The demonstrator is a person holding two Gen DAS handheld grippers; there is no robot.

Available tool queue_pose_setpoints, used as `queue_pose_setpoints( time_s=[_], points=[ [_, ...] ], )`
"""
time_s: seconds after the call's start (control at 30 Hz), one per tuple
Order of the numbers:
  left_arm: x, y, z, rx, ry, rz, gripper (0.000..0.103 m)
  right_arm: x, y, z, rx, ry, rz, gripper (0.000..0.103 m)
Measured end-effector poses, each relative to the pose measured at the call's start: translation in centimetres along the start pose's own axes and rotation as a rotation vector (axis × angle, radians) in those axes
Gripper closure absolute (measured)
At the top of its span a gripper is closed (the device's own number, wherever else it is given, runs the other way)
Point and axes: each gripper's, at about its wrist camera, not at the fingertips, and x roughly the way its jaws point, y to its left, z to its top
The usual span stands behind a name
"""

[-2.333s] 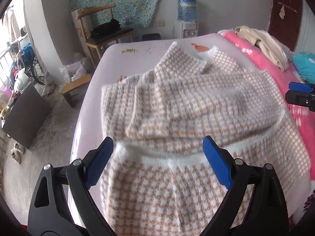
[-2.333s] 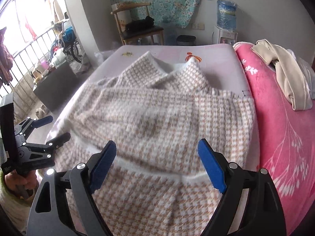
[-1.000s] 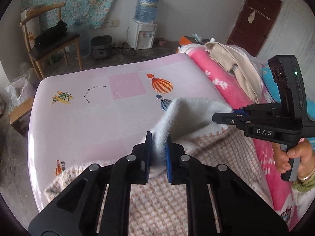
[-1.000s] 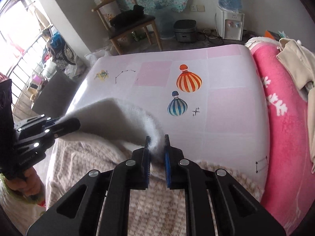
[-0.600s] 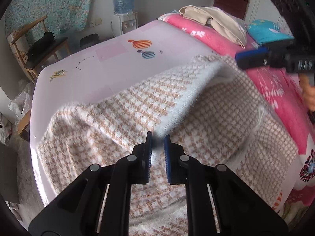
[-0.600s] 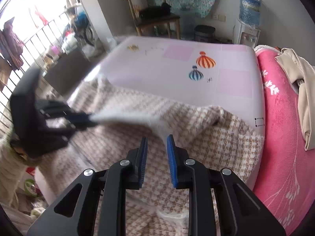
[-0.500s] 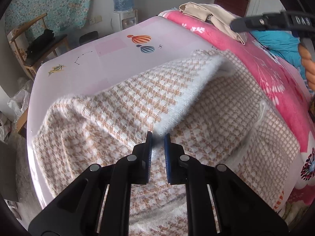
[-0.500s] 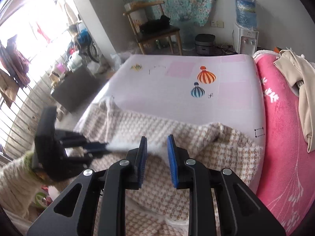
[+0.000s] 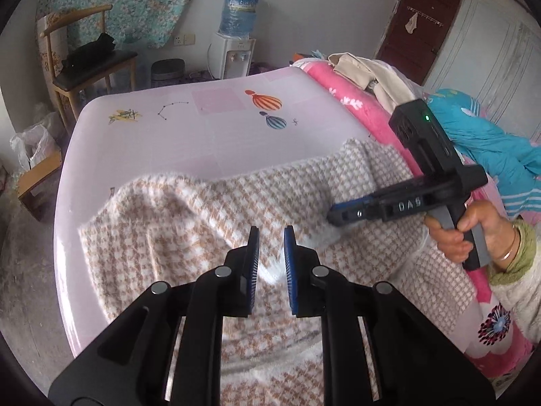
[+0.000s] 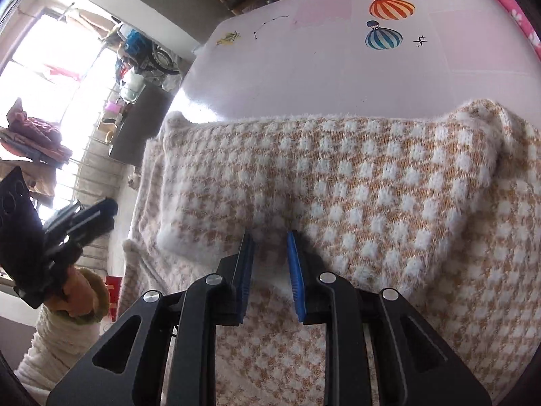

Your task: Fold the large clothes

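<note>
A fuzzy tan-and-white checked garment [image 9: 209,223] lies folded over itself on the pale pink bed sheet [image 9: 203,135]. My left gripper [image 9: 271,237] hovers over its middle. Its jaws are opening, with a narrow gap and only cloth below them. In the right wrist view my right gripper [image 10: 270,240] stands slightly open at the folded edge of the garment [image 10: 372,186], its pads not pressing on it. A hand [image 9: 453,233] holds the right gripper [image 9: 334,213] with its tips at the cloth. The left gripper [image 10: 101,213] shows off the bed's left side.
A bright pink blanket [image 9: 355,108] with beige clothes [image 9: 372,74] and a blue garment [image 9: 490,142] runs along the bed's right side. A wooden chair [image 9: 91,64] and a water dispenser [image 9: 236,34] stand beyond the far edge. Bare sheet [image 10: 321,67] lies past the fold.
A second ago both grippers were shut on the lifted white hem. They brought it over and down, the fold now lies on the garment, and both pairs of jaws have parted.
</note>
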Motion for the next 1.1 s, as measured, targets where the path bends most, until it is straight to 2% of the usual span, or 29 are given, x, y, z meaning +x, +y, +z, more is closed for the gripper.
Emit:
queue_pose_setpoints(
  time_s=[0.1,0.17,0.23,0.27,0.37,0.47,0.53,0.57,0.7,0.77,0.8,0.83,0.9,0.93,1.0,1.03,1.07,1.1],
  points=[
    [3.7,-0.6,2.5,-0.042,0.034,-0.085,0.085,0.0,0.2,-0.3,-0.002,-0.012,-0.006,0.081],
    [7.1,-1.4,3.2,-0.039,0.089,-0.097,0.082,-0.2,0.3,-0.3,-0.025,-0.014,-0.019,0.081],
    [10.1,-1.9,2.6,-0.012,0.168,-0.03,0.082,-0.9,0.1,-1.1,-0.038,-0.005,-0.038,0.082],
    [10.7,-2.0,2.0,0.015,0.18,-0.007,0.082,-1.5,-0.4,-1.5,-0.041,0.0,-0.045,0.083],
    [9.6,-1.8,1.0,0.072,0.172,0.026,0.082,-3.7,-2.0,-2.1,-0.038,0.005,-0.102,0.091],
    [8.4,-0.7,0.4,0.081,0.193,0.054,0.082,-6.1,-3.4,-1.5,0.008,0.0,-0.141,0.093],
    [7.7,0.2,0.2,0.068,0.203,0.057,0.082,-7.9,-3.9,-0.4,0.006,-0.059,-0.269,0.081],
    [7.4,0.5,0.2,0.058,0.205,0.051,0.082,-8.8,-4.1,0.3,0.004,-0.094,-0.281,0.08],
    [7.4,0.6,0.3,0.044,0.202,0.062,0.083,-8.7,-4.1,2.6,0.038,-0.15,-0.188,0.079],
    [7.6,0.3,0.0,0.039,0.203,0.08,0.083,-7.1,-3.1,3.0,0.002,-0.147,-0.175,0.075],
    [7.6,0.1,-0.1,0.041,0.2,0.09,0.083,-5.9,-2.4,2.8,-0.032,-0.141,-0.192,0.07],
    [7.6,0.1,-0.1,0.041,0.197,0.097,0.083,-4.7,-2.0,2.5,-0.065,-0.13,-0.22,0.063],
    [7.3,0.1,-0.3,0.026,0.194,0.101,0.083,-3.1,-0.8,1.0,-0.151,-0.136,-0.283,0.056],
    [6.9,0.1,-0.5,0.016,0.192,0.1,0.083,-2.9,-0.1,0.1,-0.21,-0.145,-0.325,0.053],
    [5.8,0.3,-1.0,-0.002,0.191,0.102,0.08,-3.1,0.4,-1.5,-0.243,-0.131,-0.382,0.051],
    [5.1,0.4,-1.4,-0.008,0.192,0.12,0.07,-3.1,0.4,-2.5,-0.236,-0.094,-0.409,0.044],
    [4.1,0.5,-1.9,-0.012,0.181,0.145,0.064,-3.0,0.0,-3.4,-0.208,-0.043,-0.409,0.042],
    [3.0,0.8,-2.4,-0.021,0.167,0.15,0.064,-3.4,-0.4,-4.6,-0.191,-0.033,-0.408,0.042]
  ],
)
